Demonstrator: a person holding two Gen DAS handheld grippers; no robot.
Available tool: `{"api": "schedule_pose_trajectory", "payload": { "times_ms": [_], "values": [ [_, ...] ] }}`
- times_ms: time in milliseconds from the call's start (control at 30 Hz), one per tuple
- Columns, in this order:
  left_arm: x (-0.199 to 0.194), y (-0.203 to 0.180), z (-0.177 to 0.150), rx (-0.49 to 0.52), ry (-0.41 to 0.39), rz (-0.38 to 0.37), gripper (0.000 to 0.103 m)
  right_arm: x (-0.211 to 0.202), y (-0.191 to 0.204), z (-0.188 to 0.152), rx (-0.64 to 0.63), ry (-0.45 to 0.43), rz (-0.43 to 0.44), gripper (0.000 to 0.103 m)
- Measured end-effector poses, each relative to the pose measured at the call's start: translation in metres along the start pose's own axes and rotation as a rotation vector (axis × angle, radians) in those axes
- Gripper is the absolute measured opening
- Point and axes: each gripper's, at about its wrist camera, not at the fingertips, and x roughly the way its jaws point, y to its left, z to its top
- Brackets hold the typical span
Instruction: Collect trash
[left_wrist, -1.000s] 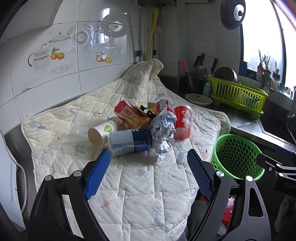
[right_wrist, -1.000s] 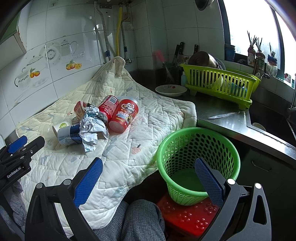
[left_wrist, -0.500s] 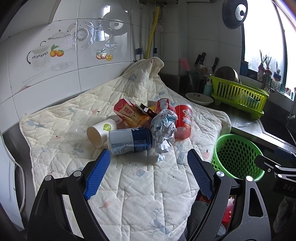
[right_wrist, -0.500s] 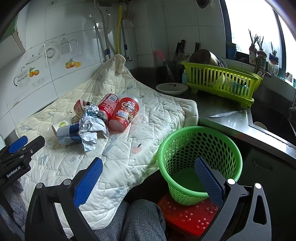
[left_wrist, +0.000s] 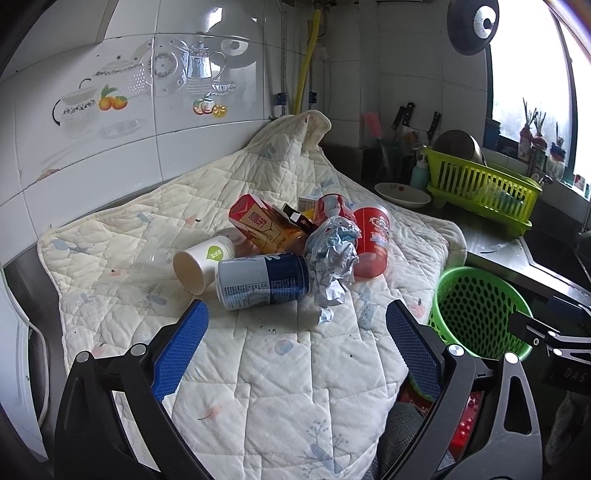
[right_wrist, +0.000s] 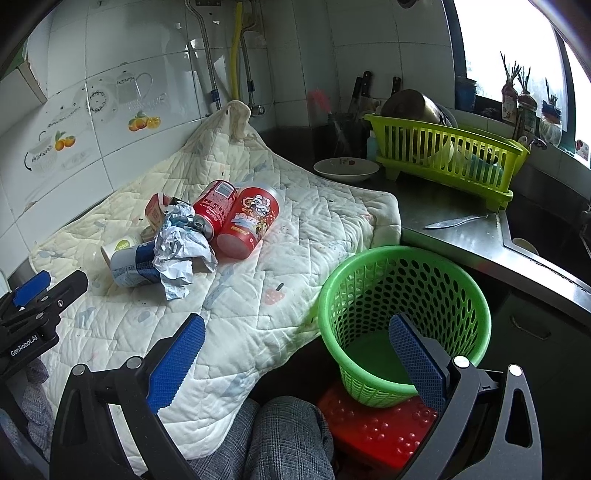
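Note:
A pile of trash lies on a quilted white cloth (left_wrist: 258, 369): a blue and white can (left_wrist: 262, 281), a paper cup (left_wrist: 203, 258), a red carton (left_wrist: 258, 223), crumpled paper (left_wrist: 332, 254), a red snack tube (left_wrist: 371, 242) and a red can (right_wrist: 216, 206). My left gripper (left_wrist: 295, 336) is open and empty, just short of the blue can. My right gripper (right_wrist: 295, 349) is open and empty, above the cloth's front edge, beside the green basket (right_wrist: 402, 317), which also shows in the left wrist view (left_wrist: 476, 306).
A red stool (right_wrist: 373, 428) stands under the basket. A green dish rack (right_wrist: 443, 158), a white plate (right_wrist: 345, 168) and a knife (right_wrist: 456, 221) are on the steel counter to the right, by the sink. A tiled wall stands behind. My trousered knee (right_wrist: 280, 439) is below.
The left gripper has crept slightly forward toward the trash pile. The right gripper has shifted a little. Both stay open.

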Motion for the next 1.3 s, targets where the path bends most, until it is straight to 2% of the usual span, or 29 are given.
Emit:
{"api": "schedule_pose_trajectory", "payload": {
  "times_ms": [667, 967, 1100, 1300],
  "values": [
    [0.014, 0.028, 0.004, -0.047, 0.02, 0.059, 0.098, 0.027, 0.027, 0.011, -0.083, 0.031, 0.046, 0.097],
    [0.021, 0.056, 0.007, -0.079, 0.031, 0.112, 0.098, 0.053, 0.067, 0.035, -0.162, 0.04, 0.164, 0.097],
    [0.024, 0.069, 0.007, -0.095, 0.036, 0.13, 0.098, 0.074, 0.087, 0.049, -0.162, 0.071, 0.238, 0.096],
    [0.031, 0.088, 0.006, -0.117, 0.049, 0.157, 0.098, 0.108, 0.112, 0.063, -0.165, 0.112, 0.287, 0.096]
  ]
}}
